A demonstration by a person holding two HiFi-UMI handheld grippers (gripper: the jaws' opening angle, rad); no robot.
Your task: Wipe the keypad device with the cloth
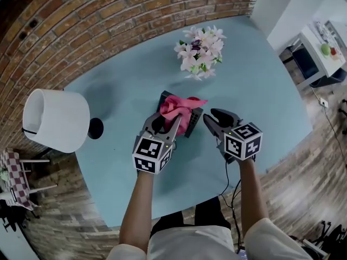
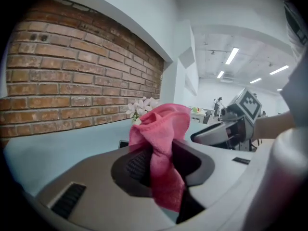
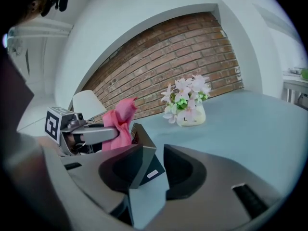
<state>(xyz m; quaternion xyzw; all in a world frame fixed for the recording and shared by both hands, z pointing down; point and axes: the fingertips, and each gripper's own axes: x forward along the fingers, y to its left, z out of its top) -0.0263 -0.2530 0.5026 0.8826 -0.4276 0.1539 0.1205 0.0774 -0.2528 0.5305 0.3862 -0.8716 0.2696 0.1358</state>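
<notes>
Centrally on the smooth pale blue table point(image 1: 260, 91) lies the keypad device point(image 1: 196, 117), a dark, flat, hard-edged slab with a wedge-like corner and a small white label on its side. Draped over most of the keypad device is the cloth point(image 1: 181, 108), pink, soft and nappy, bunched into loose folds with one peak standing up. The left gripper point(image 1: 164, 124) comes in from the near side of the device, its jaws clamped on a gathered fold of the cloth; a tail of cloth hangs down between the ribbed pads. The right gripper point(image 1: 212, 121) sits at the device's right edge, its grey, matte jaws set wide, and the device's corner fills the gap between them and meets both, so this gripper grips the device. Each gripper carries a cube of black-and-white square markers. Beyond the device, toward the rough red brick wall point(image 1: 108, 15), stands a small pale pot of pink and white flowers point(image 1: 200, 50). Left of the device stands a lamp point(image 1: 54, 121) with a plain white drum shade on a dark round base.
</notes>
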